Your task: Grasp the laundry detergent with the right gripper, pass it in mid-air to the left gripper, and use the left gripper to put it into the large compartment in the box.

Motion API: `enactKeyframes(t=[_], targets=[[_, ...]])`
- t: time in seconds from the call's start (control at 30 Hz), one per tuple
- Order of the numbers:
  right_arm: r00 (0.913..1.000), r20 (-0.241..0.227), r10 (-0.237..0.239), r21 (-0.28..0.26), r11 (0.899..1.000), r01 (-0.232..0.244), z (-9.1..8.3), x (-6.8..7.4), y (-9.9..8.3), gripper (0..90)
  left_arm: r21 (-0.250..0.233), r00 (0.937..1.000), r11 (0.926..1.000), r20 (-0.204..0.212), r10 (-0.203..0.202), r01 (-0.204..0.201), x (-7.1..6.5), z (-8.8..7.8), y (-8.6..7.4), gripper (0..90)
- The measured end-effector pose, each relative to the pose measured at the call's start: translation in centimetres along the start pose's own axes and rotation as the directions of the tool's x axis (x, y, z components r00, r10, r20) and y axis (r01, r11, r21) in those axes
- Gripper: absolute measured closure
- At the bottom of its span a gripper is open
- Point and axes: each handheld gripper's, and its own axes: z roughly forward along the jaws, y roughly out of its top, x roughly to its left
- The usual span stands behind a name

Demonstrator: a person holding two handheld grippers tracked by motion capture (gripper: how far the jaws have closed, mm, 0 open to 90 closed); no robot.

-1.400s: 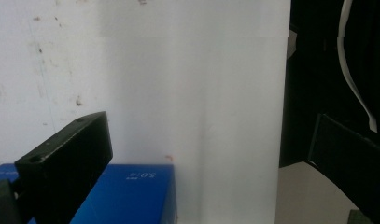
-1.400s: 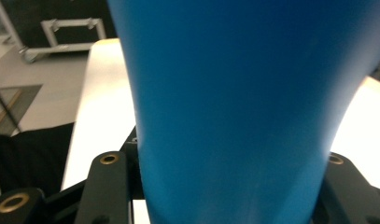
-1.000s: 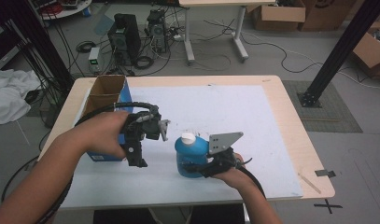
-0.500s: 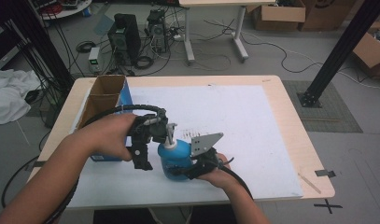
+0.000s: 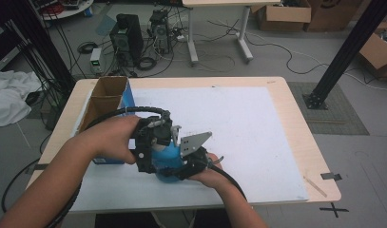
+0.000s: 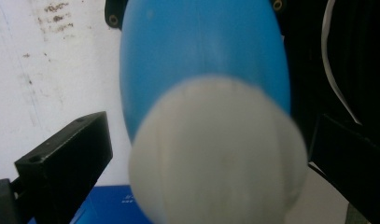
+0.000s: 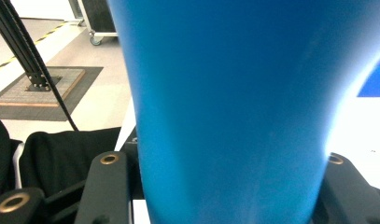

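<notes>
A blue bottle (image 5: 168, 156) with a white cap stands at the front left of the table's white sheet (image 5: 238, 123). My right gripper (image 5: 184, 169) is shut on its body from the near side. In the right gripper view, the blue bottle (image 7: 225, 93) sits between my right gripper's (image 7: 220, 186) black jaws. My left gripper (image 5: 158, 148) comes in from the left at the bottle's top. In the left gripper view, the white cap (image 6: 215, 158) lies between my left gripper's (image 6: 206, 161) jaws, with a gap at the left jaw, so it is open.
An open cardboard box with a blue side (image 5: 105, 97) stands at the table's left edge, just behind my left hand. The blue box (image 6: 108, 205) shows under the cap. Computers, cables and a black frame post (image 5: 345, 52) are on the floor beyond the table.
My right gripper has carried the bottle leftwards across the sheet to my left gripper. The cap now sits between the left jaws. The left hand has barely moved.
</notes>
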Motion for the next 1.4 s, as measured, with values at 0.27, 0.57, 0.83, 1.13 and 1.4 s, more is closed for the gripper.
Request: enactKeyframes(t=[0.27, 0.57, 0.83, 1.13, 1.4], targets=[[0.9998, -0.011, -0.016, -0.005, 1.000, 0.016, 1.0, 0.1, 0.6, 46.2, -0.003, 1.0000, 1.0000, -0.004, 0.001, -0.001, 0.0, 0.3, 0.1, 0.1], [0.9997, -0.010, -0.022, -0.007, 1.000, 0.022, 1.4, 0.1, 1.0, 46.1, -0.004, 0.9999, 1.0000, -0.012, -0.002, 0.001, -0.2, 0.4, 0.0, 1.0], [0.9997, -0.011, -0.020, 0.006, 1.000, 0.020, 1.6, 0.1, 1.0, 46.1, -0.005, 0.9997, 0.9999, -0.023, -0.010, 0.010, -0.2, 0.7, -0.3, 4.3], [0.9998, -0.017, -0.013, -0.002, 1.000, 0.013, 1.6, 0.1, 1.1, 46.1, 0.000, 0.9999, 1.0000, -0.016, -0.004, 0.004, -0.3, 0.4, -0.1, 17.4], [0.9997, -0.022, -0.012, -0.005, 1.000, 0.012, 1.7, 0.2, 1.3, 46.1, 0.002, 0.9995, 1.0000, -0.031, 0.000, 0.000, -0.3, 0.4, 0.0, 22.0]])
